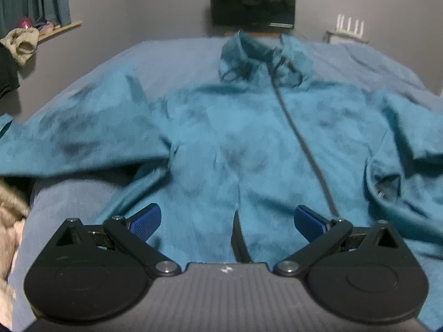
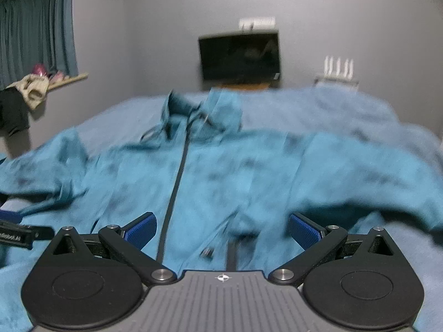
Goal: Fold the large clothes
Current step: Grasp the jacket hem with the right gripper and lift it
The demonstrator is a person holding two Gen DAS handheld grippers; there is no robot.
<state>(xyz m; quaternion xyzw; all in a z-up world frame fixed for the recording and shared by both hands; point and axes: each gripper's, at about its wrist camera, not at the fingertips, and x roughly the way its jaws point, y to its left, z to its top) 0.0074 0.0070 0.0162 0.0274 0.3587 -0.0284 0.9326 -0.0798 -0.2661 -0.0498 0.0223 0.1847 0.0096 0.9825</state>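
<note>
Both the left gripper [image 1: 227, 221] and right gripper [image 2: 221, 228] gape wide, empty, above the jacket [image 1: 249, 138]; it looks soft and light, best pinched at the hem.

Jacket [image 1: 221, 138] spread on bed [image 1: 171, 58], collar toward television [image 1: 252, 2] behind

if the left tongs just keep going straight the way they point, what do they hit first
Most likely the teal jacket: the left tongs stand open just over its lower front, left of the zipper. Depth is unclear, but the cloth fills the path ahead.
</note>
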